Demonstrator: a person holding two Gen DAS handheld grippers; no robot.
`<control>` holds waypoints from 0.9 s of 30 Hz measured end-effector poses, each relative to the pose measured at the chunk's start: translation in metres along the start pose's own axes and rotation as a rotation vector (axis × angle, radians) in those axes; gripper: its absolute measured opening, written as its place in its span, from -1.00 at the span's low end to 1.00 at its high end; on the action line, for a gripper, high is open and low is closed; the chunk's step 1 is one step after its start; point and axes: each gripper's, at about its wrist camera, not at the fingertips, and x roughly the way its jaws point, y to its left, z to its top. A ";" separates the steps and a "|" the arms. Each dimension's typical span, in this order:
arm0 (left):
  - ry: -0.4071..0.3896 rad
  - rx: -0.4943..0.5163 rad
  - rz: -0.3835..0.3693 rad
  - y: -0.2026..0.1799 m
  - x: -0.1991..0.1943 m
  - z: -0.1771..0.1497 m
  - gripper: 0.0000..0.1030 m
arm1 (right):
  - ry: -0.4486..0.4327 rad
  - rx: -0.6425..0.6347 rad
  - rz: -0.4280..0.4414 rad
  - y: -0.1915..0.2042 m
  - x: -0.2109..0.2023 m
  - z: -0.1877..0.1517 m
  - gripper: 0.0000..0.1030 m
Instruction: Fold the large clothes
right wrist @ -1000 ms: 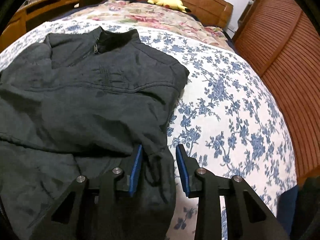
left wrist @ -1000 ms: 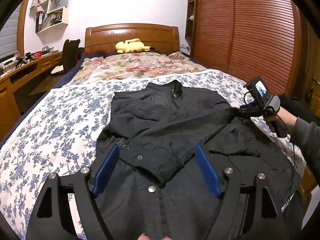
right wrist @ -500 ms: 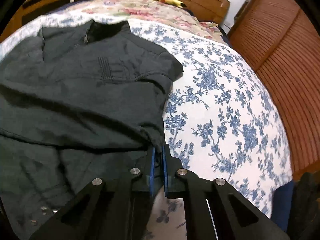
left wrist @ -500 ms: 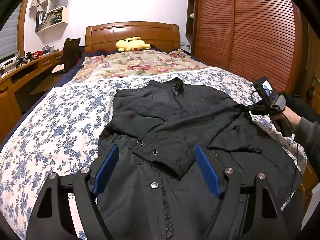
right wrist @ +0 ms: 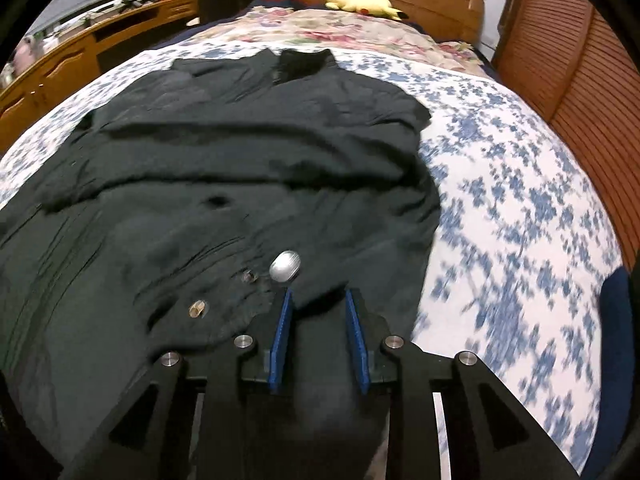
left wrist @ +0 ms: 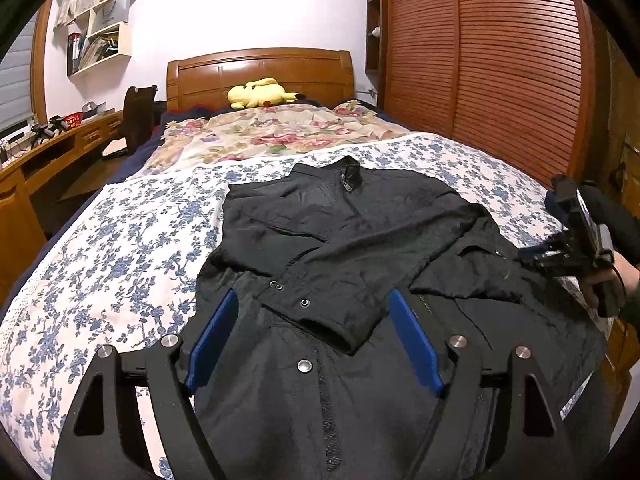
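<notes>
Two handheld grippers over one large black zip-front jacket (left wrist: 360,264), which lies spread front-up on the blue-and-white floral bedspread (left wrist: 120,264), collar toward the carved wooden headboard (left wrist: 260,68). One sleeve is folded across the chest; its snap-studded cuff (left wrist: 320,312) ends near the jacket's centre zip.

Left gripper (left wrist: 316,344): black frame, blue-padded fingers (left wrist: 212,340) spread wide, nothing between them. It hovers above the lower front of the jacket, the folded cuff lying between and below the fingertips in this view. Contact with the cloth cannot be told.

Right gripper (right wrist: 318,304): jaws parted to a moderate gap, blue pads (right wrist: 282,332) facing each other. Dark jacket fabric shows within the gap near the right hem edge, but the pads are not pressed onto it. A silver snap button (right wrist: 285,266) sits just ahead of the left fingertip, with two smaller snaps beside it. Right wrist view is motion-blurred. From the left wrist view, the right gripper (left wrist: 560,258) sits at the jacket's right edge, held in a dark-sleeved hand (left wrist: 608,280).

Surroundings: yellow plush toy (left wrist: 260,94) against the headboard, pink floral quilt (left wrist: 272,136) beyond the jacket, slatted reddish-brown wardrobe doors (left wrist: 480,60) to the right, wooden desk (left wrist: 48,152) to the left, white wall shelves (left wrist: 102,32) above it.
</notes>
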 end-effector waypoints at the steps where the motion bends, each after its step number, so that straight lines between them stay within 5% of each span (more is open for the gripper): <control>1: 0.002 0.001 -0.001 -0.001 0.000 0.000 0.54 | -0.001 -0.002 0.009 0.002 -0.004 -0.004 -0.45; 12: 0.044 0.005 0.011 -0.004 0.014 -0.003 0.54 | 0.004 0.032 0.047 0.003 -0.004 -0.044 -0.15; 27: 0.120 0.045 0.037 -0.008 0.017 -0.019 0.54 | -0.040 0.040 0.035 0.008 -0.005 -0.054 -0.08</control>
